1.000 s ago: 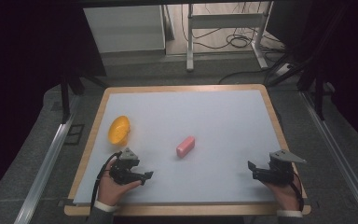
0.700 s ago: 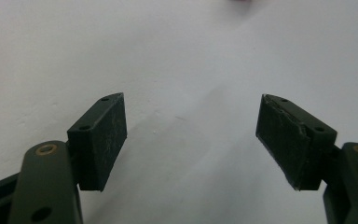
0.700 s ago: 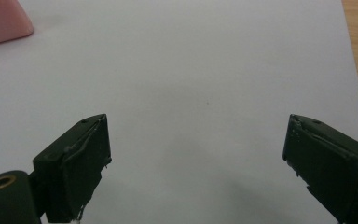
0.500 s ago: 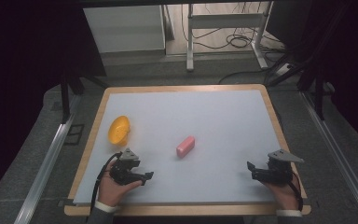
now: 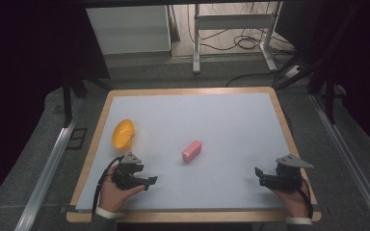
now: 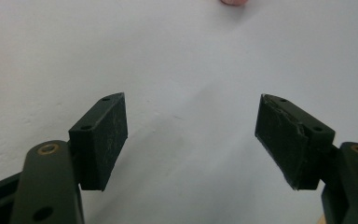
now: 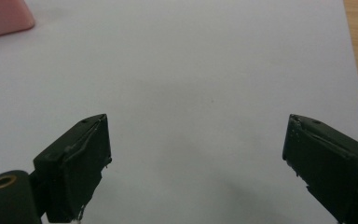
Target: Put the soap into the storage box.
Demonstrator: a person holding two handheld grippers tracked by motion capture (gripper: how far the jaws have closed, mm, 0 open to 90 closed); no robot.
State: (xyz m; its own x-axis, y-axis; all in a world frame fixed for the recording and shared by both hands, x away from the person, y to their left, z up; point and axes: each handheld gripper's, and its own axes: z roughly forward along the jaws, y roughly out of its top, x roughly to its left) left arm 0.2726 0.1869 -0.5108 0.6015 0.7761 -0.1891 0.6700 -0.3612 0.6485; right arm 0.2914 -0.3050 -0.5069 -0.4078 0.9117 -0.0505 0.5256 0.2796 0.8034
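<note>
Reaching for the pink block [image 5: 191, 150] looks like the step in hand, and doing it well calls for a low, level approach with the jaws kept wide until they straddle the block across its short sides, since it lies at a slant on the white table mat [image 5: 231, 120] and a grip along its length would likely let it twist. Either tool could take it: the left gripper [image 5: 147, 182] sits near the front left of the mat with both jaws spread well apart and nothing between them, and in the left gripper view a sliver of the block [image 6: 233, 2] peeks in at the top edge, ahead and slightly to the right of the gap. The right gripper [image 5: 258, 174] rests near the front right corner, its jaws likewise wide apart and empty; in the right gripper view the block [image 7: 2, 17] shows at the upper left, off to the side of the line the jaws point along, so that hand would need to turn towards it first. From above, the block lies roughly between the two tools but farther up the mat, somewhat closer to the left one, while the yellow bowl [image 5: 123, 133] sits apart by the left wooden border [image 5: 96, 139]
</note>
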